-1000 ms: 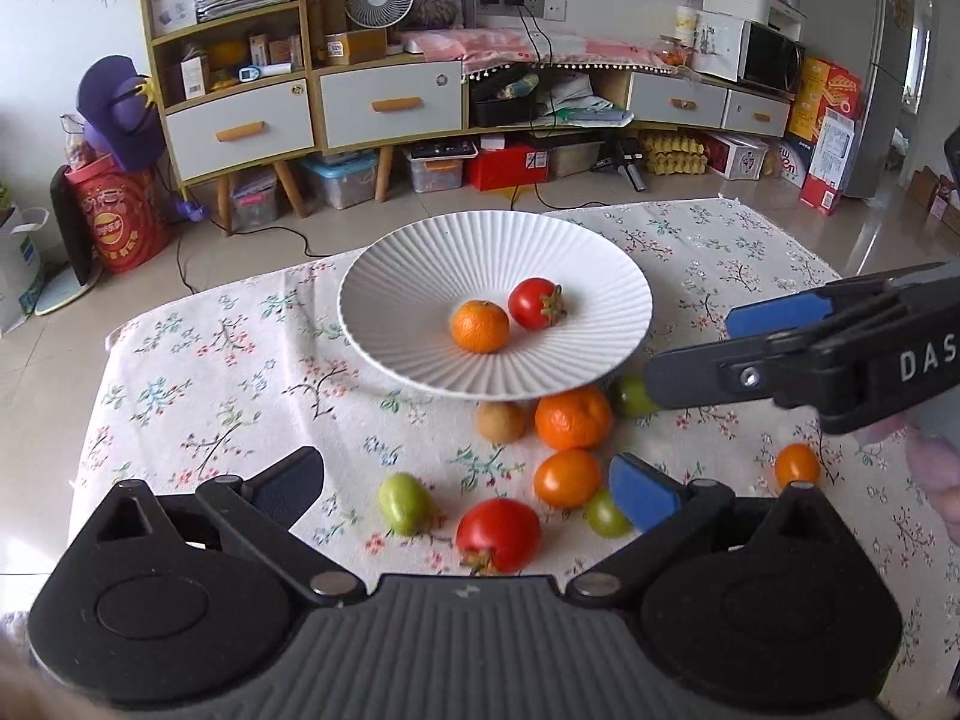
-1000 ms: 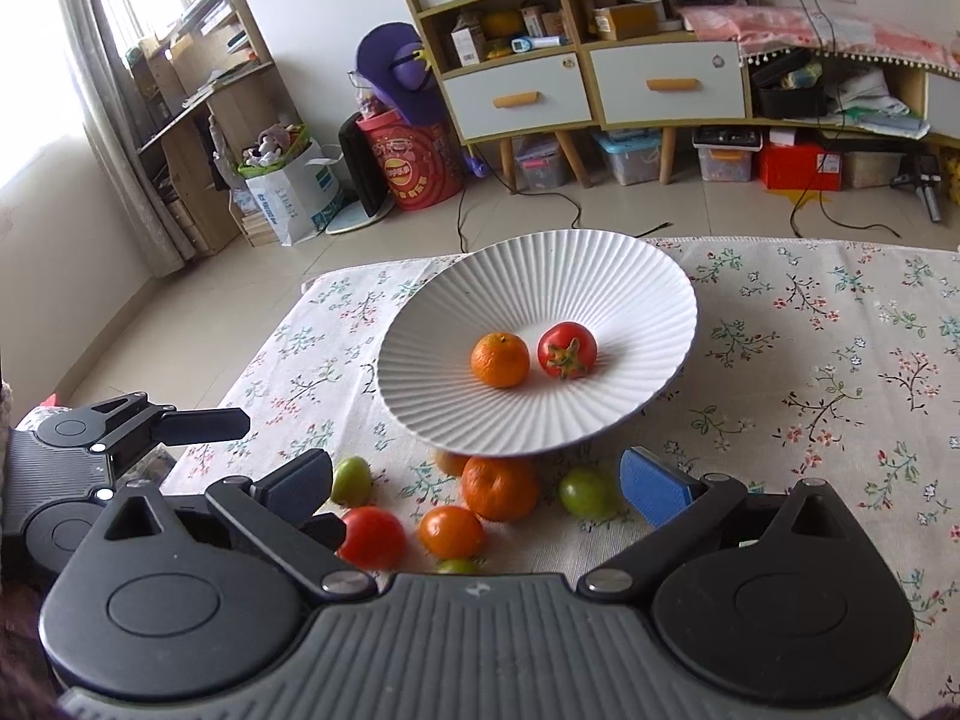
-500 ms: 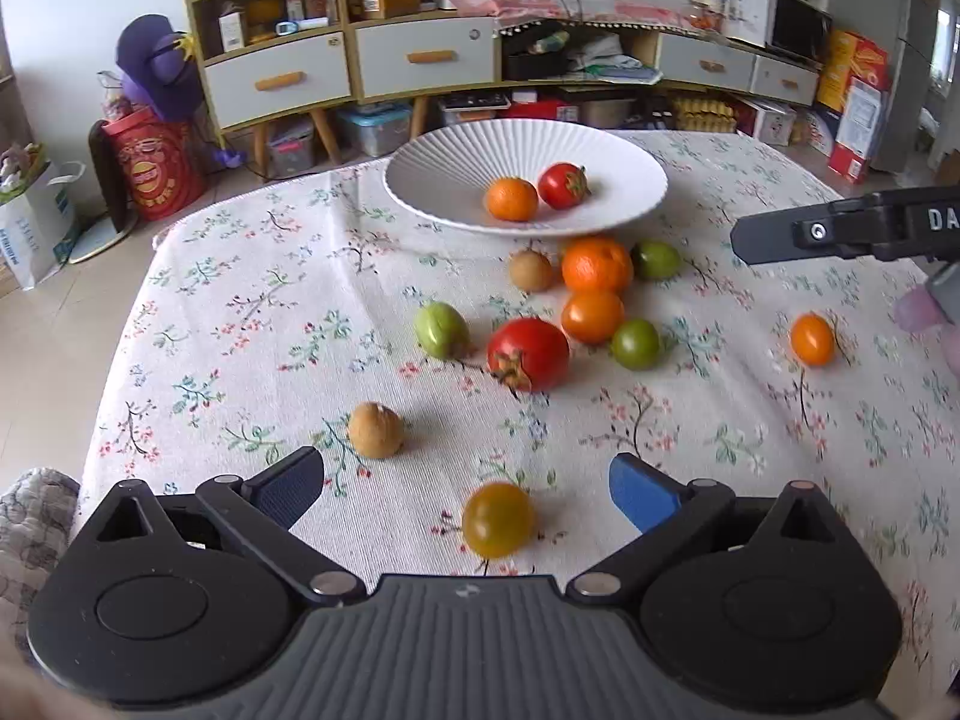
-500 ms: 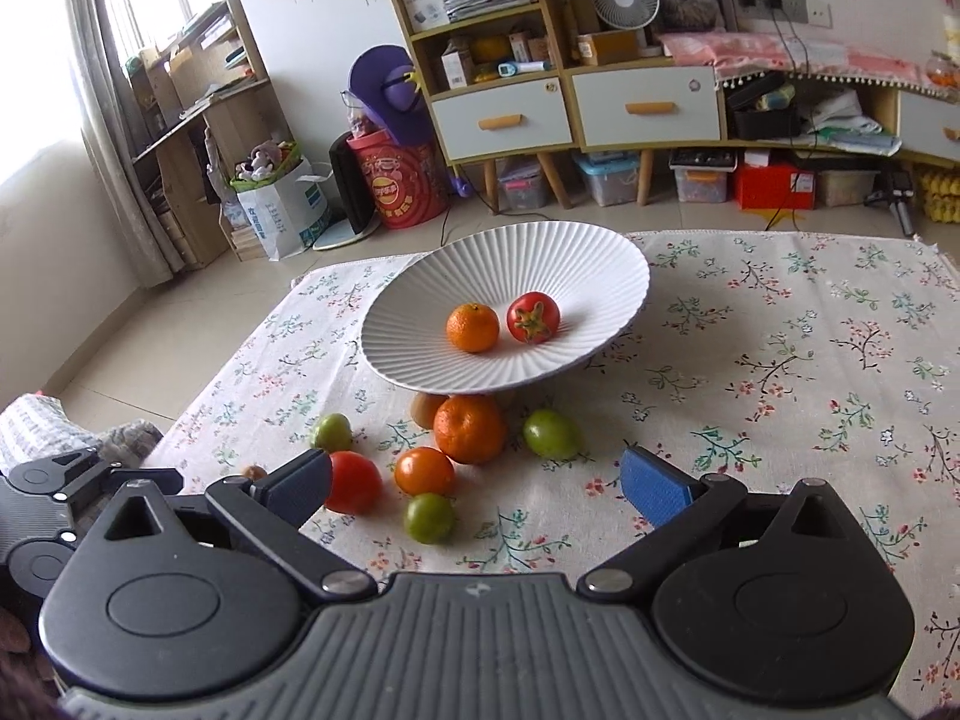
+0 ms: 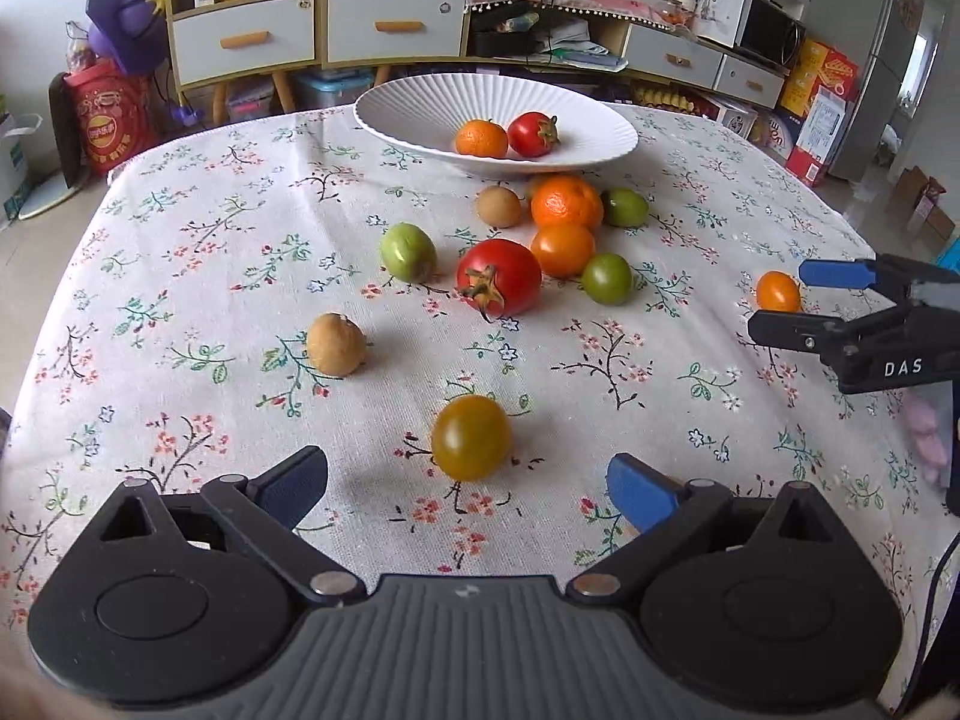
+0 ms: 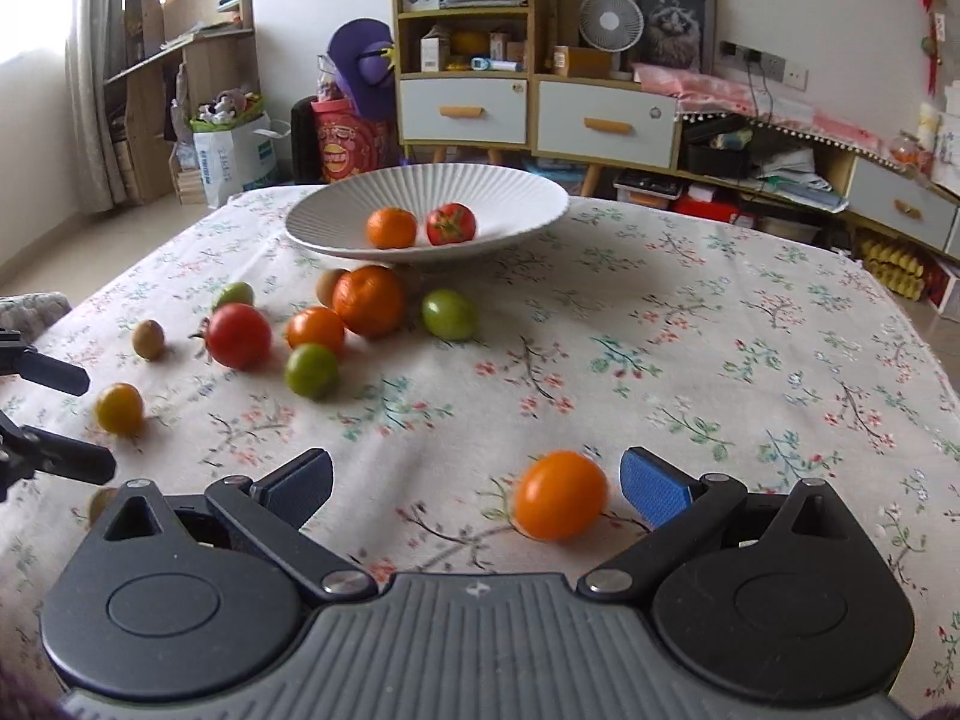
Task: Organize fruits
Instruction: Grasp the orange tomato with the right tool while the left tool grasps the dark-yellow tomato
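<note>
A white ribbed plate point(image 5: 420, 114) point(image 6: 336, 222) holds a mandarin point(image 5: 481, 138) and a red tomato point(image 5: 532, 134). Several fruits lie loose on the floral cloth in front of it, among them a big red tomato point(image 5: 499, 276) and a large orange point(image 5: 566, 201). My left gripper point(image 5: 468, 489) is open, with a yellow-brown tomato point(image 5: 471, 437) just ahead between its fingers. My right gripper point(image 6: 477, 483) is open, with a small orange tomato point(image 6: 561, 503) between its fingers near the right pad; it also shows in the left wrist view point(image 5: 777, 291).
A brown fruit point(image 5: 335, 351) and a green one point(image 5: 408, 252) lie left of the cluster. The table edge runs close on the left and right. Shelves and drawers point(image 6: 606, 120) stand behind the table.
Both grippers have pulled back from the plate and dropped low over the cloth. The left now faces the yellow-brown tomato, the right the small orange tomato.
</note>
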`<state>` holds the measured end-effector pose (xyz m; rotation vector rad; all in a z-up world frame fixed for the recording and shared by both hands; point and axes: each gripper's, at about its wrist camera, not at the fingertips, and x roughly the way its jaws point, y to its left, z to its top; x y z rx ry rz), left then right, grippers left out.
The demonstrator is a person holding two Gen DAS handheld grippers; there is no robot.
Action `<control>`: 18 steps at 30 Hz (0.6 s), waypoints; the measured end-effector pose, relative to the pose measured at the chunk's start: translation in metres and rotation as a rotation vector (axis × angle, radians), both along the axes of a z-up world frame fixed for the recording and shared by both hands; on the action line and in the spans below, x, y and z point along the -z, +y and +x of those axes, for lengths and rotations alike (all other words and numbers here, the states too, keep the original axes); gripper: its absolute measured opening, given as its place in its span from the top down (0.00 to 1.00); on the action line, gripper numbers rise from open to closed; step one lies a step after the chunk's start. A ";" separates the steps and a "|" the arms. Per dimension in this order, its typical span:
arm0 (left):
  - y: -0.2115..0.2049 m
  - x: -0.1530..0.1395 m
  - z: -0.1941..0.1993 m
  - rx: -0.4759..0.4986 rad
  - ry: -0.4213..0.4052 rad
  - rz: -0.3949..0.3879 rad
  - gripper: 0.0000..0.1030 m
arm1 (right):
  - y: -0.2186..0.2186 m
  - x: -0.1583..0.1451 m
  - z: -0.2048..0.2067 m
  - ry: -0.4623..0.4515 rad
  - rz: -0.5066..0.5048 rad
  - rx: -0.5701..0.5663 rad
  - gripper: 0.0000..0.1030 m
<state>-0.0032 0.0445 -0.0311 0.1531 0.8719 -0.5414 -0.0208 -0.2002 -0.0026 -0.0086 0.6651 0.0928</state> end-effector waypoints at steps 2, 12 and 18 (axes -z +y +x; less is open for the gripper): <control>0.001 0.002 0.002 -0.010 0.005 -0.013 0.08 | -0.007 0.004 0.003 0.027 0.017 0.016 0.03; 0.005 -0.001 0.008 -0.026 0.014 -0.076 0.38 | -0.015 0.010 0.005 0.061 0.046 0.041 0.25; 0.004 -0.002 0.008 -0.010 0.028 -0.087 0.60 | -0.019 0.008 0.009 0.068 0.071 0.047 0.53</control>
